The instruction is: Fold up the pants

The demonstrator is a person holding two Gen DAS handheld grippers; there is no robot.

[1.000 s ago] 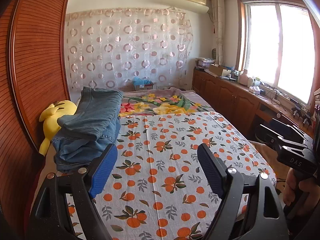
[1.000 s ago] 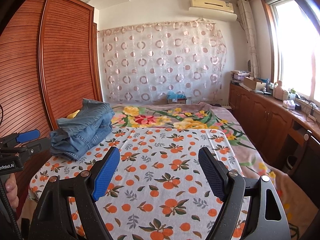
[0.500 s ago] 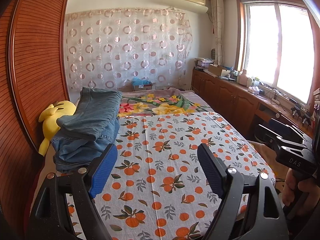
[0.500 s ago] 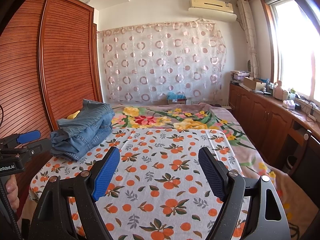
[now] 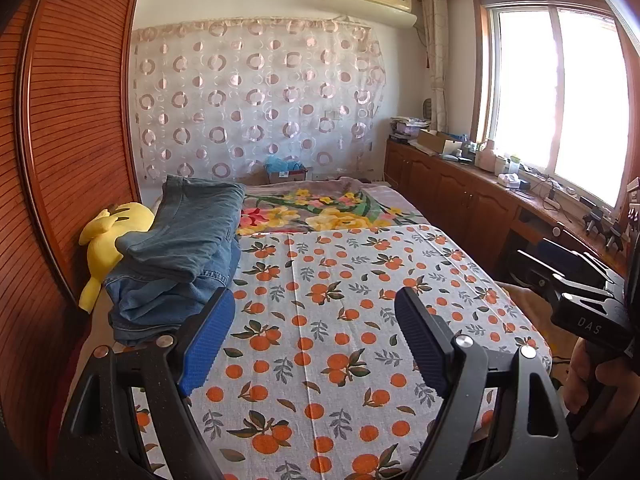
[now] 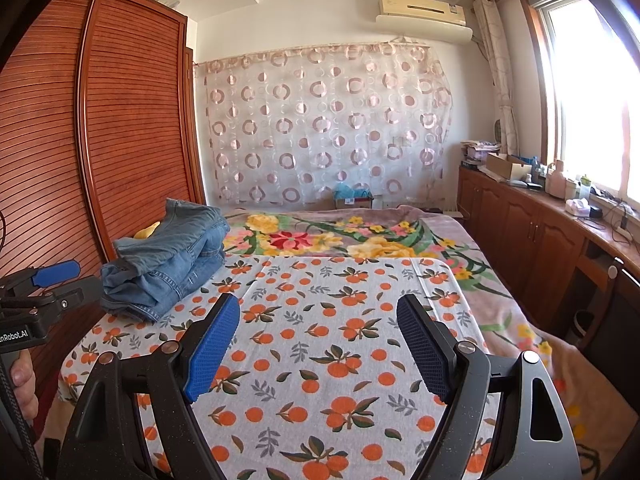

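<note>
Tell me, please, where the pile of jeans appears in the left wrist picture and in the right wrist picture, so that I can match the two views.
Left wrist view: the pile of jeans lies left of centre, on the left edge of the bed, beside the yellow plush toy.
Right wrist view: the pile of jeans lies at mid-left, before the wooden wardrobe.
Shared landmark: the orange-print sheet, with the jeans on its far left corner.

Bed cover: an orange-print sheet [image 5: 320,320] spreads over the near part of the bed.
Blanket: a floral blanket [image 6: 360,236] lies beyond it.
Toy: a yellow plush [image 5: 108,240] sits far left by the wooden wardrobe [image 6: 132,140].
Back wall: a ring-patterned curtain [image 5: 256,100] hangs below an air conditioner [image 6: 424,12].
Right: cabinets [image 5: 460,196] stand under the window [image 5: 560,92].
</note>
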